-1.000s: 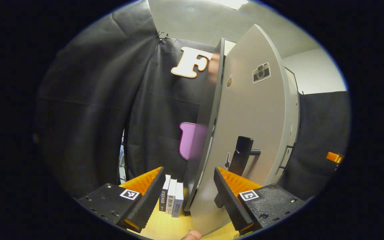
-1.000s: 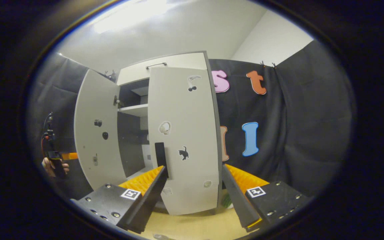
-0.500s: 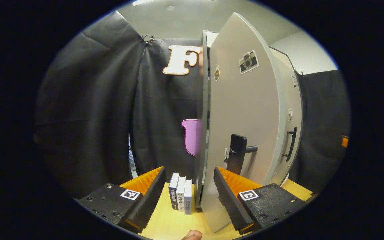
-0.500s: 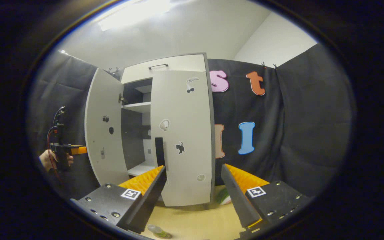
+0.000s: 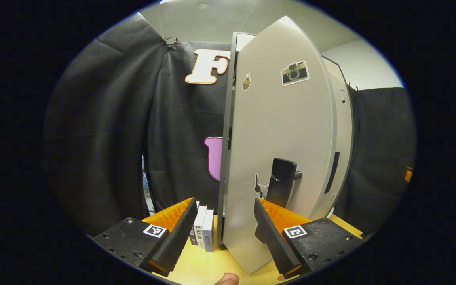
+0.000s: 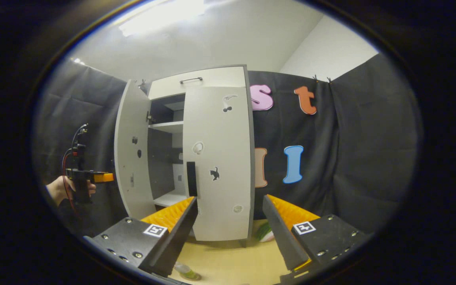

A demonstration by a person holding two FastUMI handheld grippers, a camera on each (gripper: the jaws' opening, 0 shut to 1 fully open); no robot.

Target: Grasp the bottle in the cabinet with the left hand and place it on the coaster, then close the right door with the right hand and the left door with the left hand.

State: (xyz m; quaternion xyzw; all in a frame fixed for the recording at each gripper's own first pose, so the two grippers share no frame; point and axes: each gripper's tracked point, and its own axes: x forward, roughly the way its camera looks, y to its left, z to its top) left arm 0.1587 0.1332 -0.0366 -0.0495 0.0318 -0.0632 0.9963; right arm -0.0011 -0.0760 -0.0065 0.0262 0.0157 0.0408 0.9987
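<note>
In the right gripper view the cabinet (image 6: 196,85) stands in the middle of the frame against the black cloth. Its right door (image 6: 220,162) lies flat across the front, shut or very nearly so, with a dark handle (image 6: 191,179) at its left edge and small stickers on its face. The left door (image 6: 131,150) stands swung out at the centre left, and between the two doors a shelf (image 6: 167,126) and the dark inside show.

The right gripper (image 6: 228,233) sits at the bottom of that frame, its fingers spread wide with nothing between them, apart from the door. At the bottom edge, just under its left finger, a bottle (image 6: 184,271) with a green base rests on the yellow table (image 6: 236,263) (whether a coaster lies beneath it I cannot tell). A small green and white thing (image 6: 265,233) lies on the table at the foot of the cabinet.

At the far left of that frame a hand (image 6: 59,190) holds the left gripper (image 6: 103,177) just beside the outer face of the left door.

In the left gripper view the left gripper (image 5: 223,233) is open and empty at the bottom. The left door (image 5: 279,158) fills the centre right, its black handle (image 5: 281,188) just above the right finger. Three books (image 5: 203,231) stand upright on the table between the fingers, left of the door's edge.
</note>
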